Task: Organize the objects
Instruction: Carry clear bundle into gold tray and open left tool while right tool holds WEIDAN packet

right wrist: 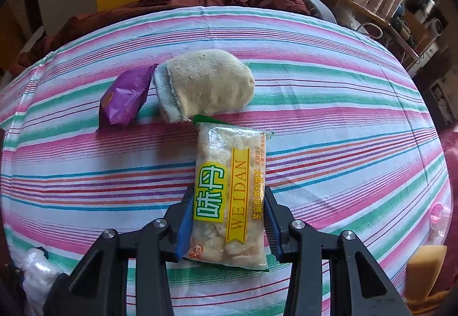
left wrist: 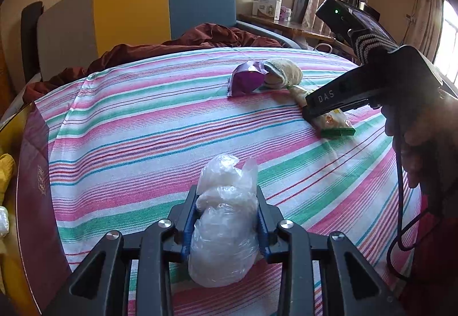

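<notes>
While both grippers sit low over the bed (left wrist: 148, 127), each has a packet between its pads: the left gripper (left wrist: 227, 218) is pinched on a crumpled clear plastic bag (left wrist: 223, 233) at the near edge of the striped sheet, and the right gripper (right wrist: 227, 218) is pinched on a snack packet (right wrist: 229, 192) lying lengthwise away from it. Whether either load is lifted clear of the sheet I cannot tell; the snack packet looks to rest on it. Judged progress: early to middle. Two items are in hand but not yet placed anywhere, and no sorted pile shows. Left to do, farther up the bed: a purple wrapper (right wrist: 126, 98) and a cream knitted sock or glove (right wrist: 206, 84), lying touching each other, the sock's lower edge just beside the far end of the snack packet. Writing: the snack packet reads "WEIDAN" down a yellow band, with large green-outlined Chinese characters beside it; the smaller orange print is too fine to read. The right gripper's body, seen from the left wrist, reads "DAS" (left wrist: 326, 96). A white box (left wrist: 270, 3) on the far side table has print too small to read.
</notes>
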A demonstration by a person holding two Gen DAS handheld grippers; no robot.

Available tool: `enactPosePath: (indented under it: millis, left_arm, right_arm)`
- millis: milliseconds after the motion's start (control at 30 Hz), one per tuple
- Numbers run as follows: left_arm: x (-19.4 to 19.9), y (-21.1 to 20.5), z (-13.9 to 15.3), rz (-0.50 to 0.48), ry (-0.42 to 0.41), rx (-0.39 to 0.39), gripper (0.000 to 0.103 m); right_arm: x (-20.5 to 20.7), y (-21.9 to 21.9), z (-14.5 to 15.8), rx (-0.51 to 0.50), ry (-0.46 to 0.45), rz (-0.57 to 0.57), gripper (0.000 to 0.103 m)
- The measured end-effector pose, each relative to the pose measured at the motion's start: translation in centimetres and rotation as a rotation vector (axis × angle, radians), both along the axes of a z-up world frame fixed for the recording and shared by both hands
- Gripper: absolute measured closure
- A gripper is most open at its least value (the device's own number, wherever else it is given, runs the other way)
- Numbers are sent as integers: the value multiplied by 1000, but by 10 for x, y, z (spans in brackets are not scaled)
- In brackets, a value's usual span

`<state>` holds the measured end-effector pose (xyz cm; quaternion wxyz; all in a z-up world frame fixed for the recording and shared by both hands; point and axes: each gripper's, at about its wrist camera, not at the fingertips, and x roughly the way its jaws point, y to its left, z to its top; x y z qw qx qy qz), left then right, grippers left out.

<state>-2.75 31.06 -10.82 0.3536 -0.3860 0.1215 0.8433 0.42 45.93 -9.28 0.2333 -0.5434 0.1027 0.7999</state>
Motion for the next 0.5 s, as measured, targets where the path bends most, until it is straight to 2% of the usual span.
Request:
enactPosePath:
  millis: [267,500]
  left_arm:
    - [20,-20,11,-11,-38,40,69]
    - [37,-59,57,-17,-23,137,69]
  right_arm:
    - [5,-10,0,34,0,24,59]
    - [6,-31,-3,91,-1,64,59]
